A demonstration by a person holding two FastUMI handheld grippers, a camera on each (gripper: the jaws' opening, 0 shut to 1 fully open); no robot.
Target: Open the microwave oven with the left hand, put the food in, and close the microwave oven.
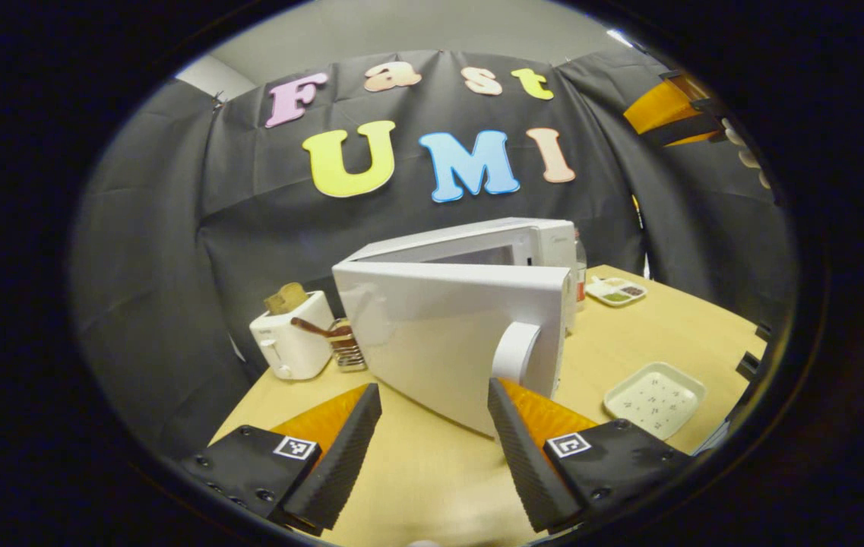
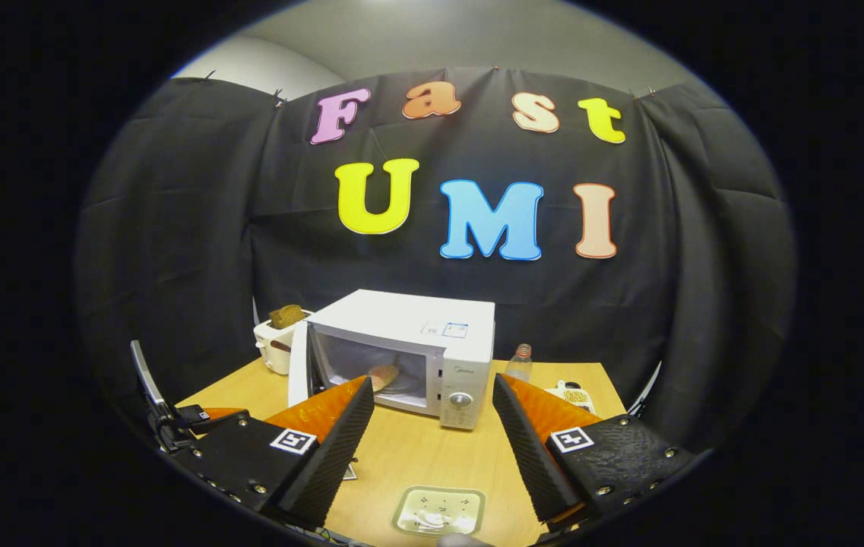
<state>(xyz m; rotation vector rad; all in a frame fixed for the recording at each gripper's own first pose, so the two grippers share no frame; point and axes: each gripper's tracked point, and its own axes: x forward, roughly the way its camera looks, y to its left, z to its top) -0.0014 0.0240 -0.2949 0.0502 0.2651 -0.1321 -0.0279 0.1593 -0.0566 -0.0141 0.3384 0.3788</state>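
The white microwave (image 2: 432,334) stands at the middle of the table with its door (image 1: 439,342) swung out to the left. A round brownish piece of food (image 2: 384,374) lies inside the cavity. My left gripper (image 1: 432,448) is open in front of the door's outer face, and the door handle (image 1: 515,353) sits just beyond its right fingertip, untouched. My right gripper (image 2: 432,448) is open and holds nothing, hovering above an empty white plate (image 2: 439,510). That plate (image 1: 654,399) also lies right of the door.
A white toaster (image 1: 291,342) with a slice of bread stands left of the microwave, beside a small rack (image 1: 346,348). A bottle (image 2: 520,363) and a divided tray (image 1: 615,290) sit at the back right. The table edge (image 1: 735,323) runs along the right.
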